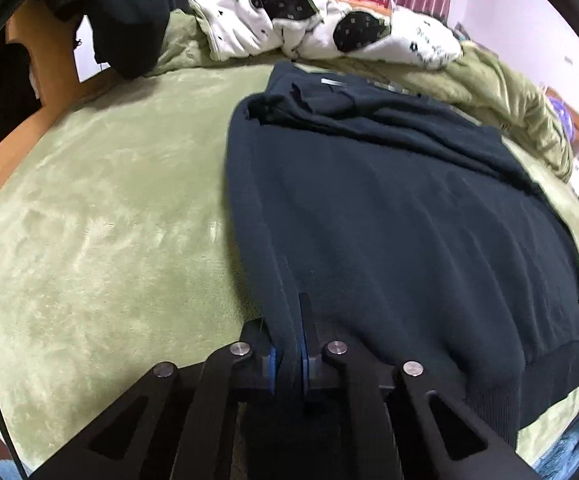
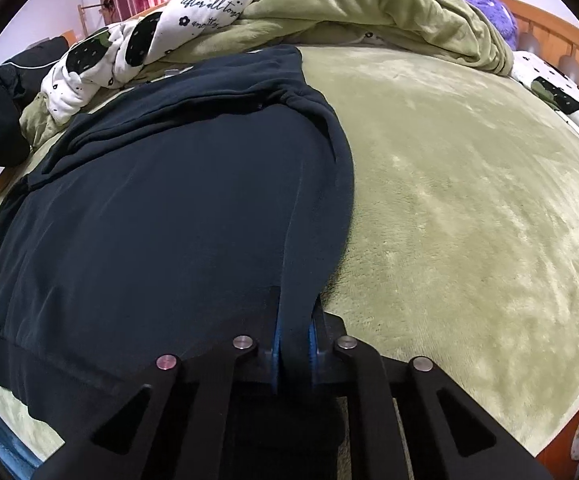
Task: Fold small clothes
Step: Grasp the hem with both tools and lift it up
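Note:
A dark navy sweatshirt (image 1: pixel 401 216) lies spread on a green plush blanket (image 1: pixel 109 216), its ribbed hem toward me. My left gripper (image 1: pixel 288 344) is shut on the sweatshirt's near left edge, cloth pinched between the blue pads. In the right wrist view the same sweatshirt (image 2: pixel 161 208) fills the left half, and my right gripper (image 2: pixel 294 340) is shut on its near right edge. The far sleeves and neck lie folded over the body.
A white quilt with black patches (image 1: pixel 309 28) and a bunched green blanket (image 2: pixel 389 4) lie at the far side. A black garment (image 1: pixel 129 12) sits at the far left by the wooden bed frame (image 1: pixel 49 92). A purple plush toy (image 2: pixel 493 8) lies by the headboard.

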